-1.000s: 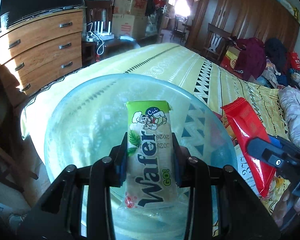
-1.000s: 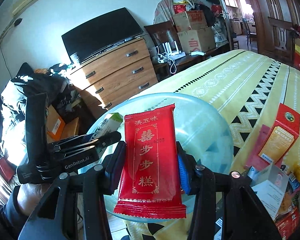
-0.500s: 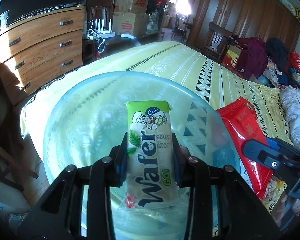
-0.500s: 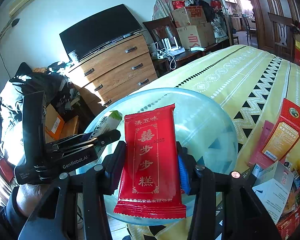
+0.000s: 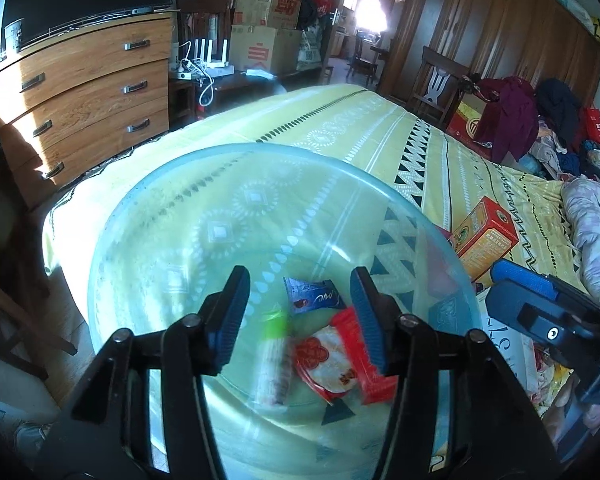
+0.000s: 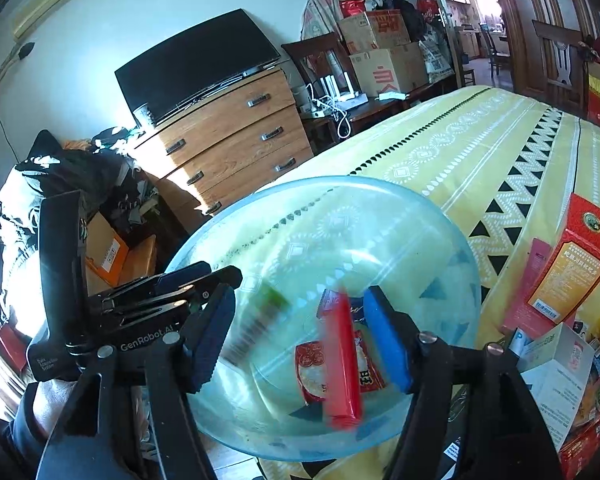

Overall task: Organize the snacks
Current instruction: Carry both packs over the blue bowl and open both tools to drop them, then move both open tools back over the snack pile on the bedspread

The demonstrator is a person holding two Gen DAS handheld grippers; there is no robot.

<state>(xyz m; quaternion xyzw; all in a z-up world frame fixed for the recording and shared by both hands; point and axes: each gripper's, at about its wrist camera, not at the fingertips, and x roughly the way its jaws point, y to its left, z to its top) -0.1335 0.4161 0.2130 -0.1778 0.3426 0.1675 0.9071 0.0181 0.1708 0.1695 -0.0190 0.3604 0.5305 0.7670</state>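
Observation:
A clear blue-tinted bowl (image 5: 148, 184) (image 6: 452, 216) sits on the corner of the yellow patterned bed. My left gripper (image 5: 298, 320) hangs over it with its jaws opening. The green wafer packet (image 5: 274, 356) (image 6: 260, 316) is blurred, loose between the pads and dropping into the bowl. My right gripper (image 6: 300, 340) (image 5: 540, 312) is also over the bowl with its jaws opening. Its red packet (image 6: 342, 356) (image 5: 364, 360) is blurred and falling free. In the bowl lie a blue packet (image 5: 312, 300) and a red-and-white packet (image 5: 324, 360) (image 6: 312, 364).
An orange-red box (image 5: 484, 236) (image 6: 572, 264) stands on the bed right of the bowl. A white carton (image 6: 556, 364) and several more packets lie by it. A wooden dresser (image 5: 84, 96) stands beyond the bed's corner. Clothes are piled at the far right.
Both grippers have opened. The wafer packet has left the left jaws and the red packet has left the right jaws. Both are dropping into the bowl.

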